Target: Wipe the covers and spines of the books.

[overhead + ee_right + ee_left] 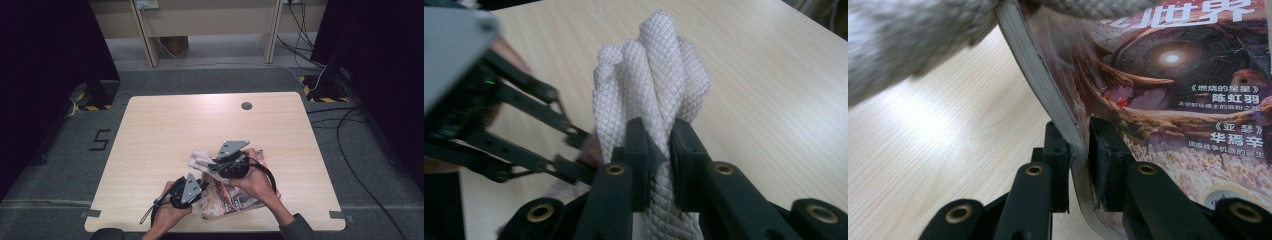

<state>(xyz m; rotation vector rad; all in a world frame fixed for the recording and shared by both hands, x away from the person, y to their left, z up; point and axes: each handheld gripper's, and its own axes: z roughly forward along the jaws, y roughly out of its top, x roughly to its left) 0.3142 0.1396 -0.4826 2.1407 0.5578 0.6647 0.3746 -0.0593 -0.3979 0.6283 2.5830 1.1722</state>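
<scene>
Left gripper (pixel 1079 150): jaws clamped on the spine-side edge of the magazine (pixel 1168 100), which sits near the front edge of the counter (pixel 165 125). Right gripper (pixel 658 145): jaws pinched on a bunched white quilted cloth (pixel 649 85), held just above the magazine's far end.

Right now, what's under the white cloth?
The magazine lies partly under the white cloth, over the wooden table. The cloth hides part of its cover.

Lab — numbered floor (pixel 101 139), hazard tape (pixel 93 107), cables (pixel 350 165)
</scene>
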